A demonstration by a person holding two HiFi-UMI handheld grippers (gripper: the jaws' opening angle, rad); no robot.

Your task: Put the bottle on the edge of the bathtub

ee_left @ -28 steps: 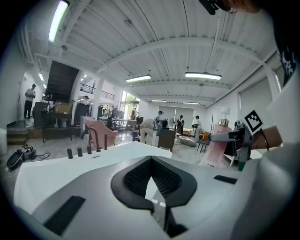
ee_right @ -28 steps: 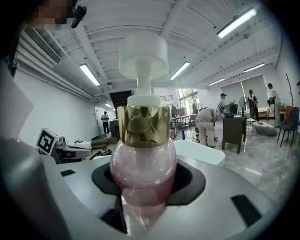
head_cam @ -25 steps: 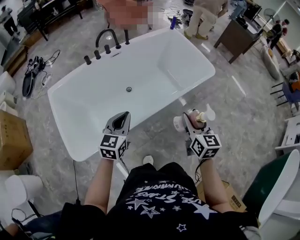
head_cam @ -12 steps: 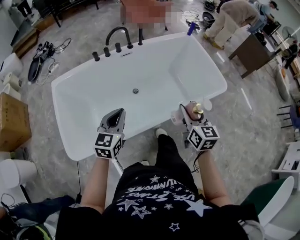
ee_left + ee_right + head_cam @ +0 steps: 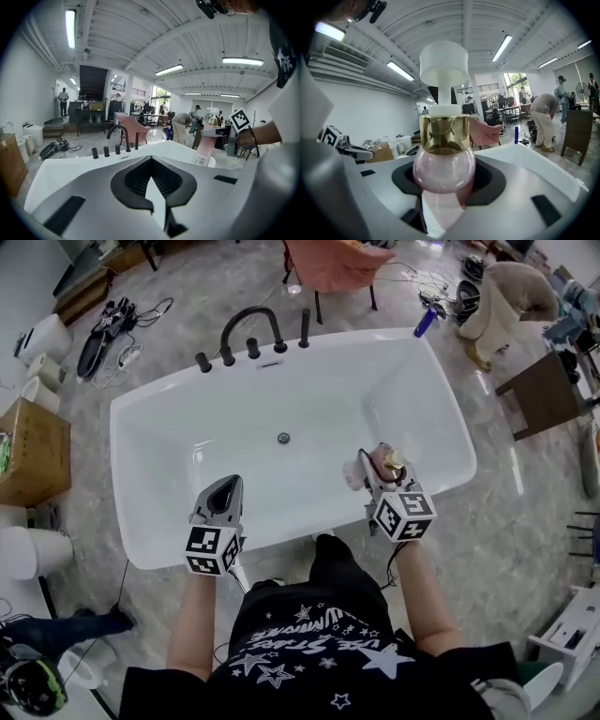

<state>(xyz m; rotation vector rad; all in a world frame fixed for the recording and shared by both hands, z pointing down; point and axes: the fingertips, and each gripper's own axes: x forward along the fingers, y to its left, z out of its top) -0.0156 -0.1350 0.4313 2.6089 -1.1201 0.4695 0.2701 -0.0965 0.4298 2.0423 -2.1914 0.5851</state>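
Right hand-held gripper (image 5: 445, 180) — grips pink bottle (image 5: 443, 161) (gold collar (image 5: 443, 133)) | above bathtub (image 5: 356, 337)

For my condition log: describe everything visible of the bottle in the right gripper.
The bottle is a pump dispenser: rounded, translucent pink body, shiny gold collar, white pump head on top. It stands upright between the right gripper's jaws, which clamp its body. It hangs over the bathtub's near right side, not set on the rim.

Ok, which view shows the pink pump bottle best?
The right gripper view: the pink glass bottle with gold collar and white pump fills the frame up close. The head view shows it small; the left gripper view, only a side glimpse.
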